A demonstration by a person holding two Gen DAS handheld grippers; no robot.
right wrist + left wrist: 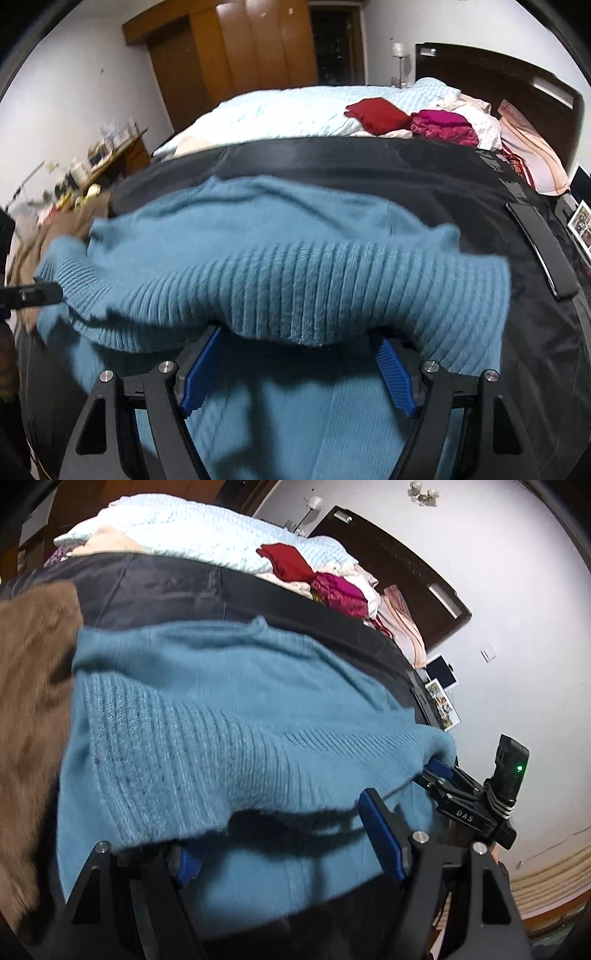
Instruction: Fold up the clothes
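1. A blue sweater (280, 266) lies across a black mat (406, 162), filling the middle of both views.
2. The left gripper (284, 842) stands wide under the lifted ribbed hem; whether it grips, I cannot tell.
3. The right gripper (299, 373) stands wide too, hem draped over its fingertips; grip unclear.

A fuzzy, ribbed knit is seen in the blue sweater (280, 266), laid on a smooth, faintly shiny black sheet (406, 162). The gripper pads (397, 376) are ridged blue plastic (matt), and the wardrobe (255, 44) is smooth wood.
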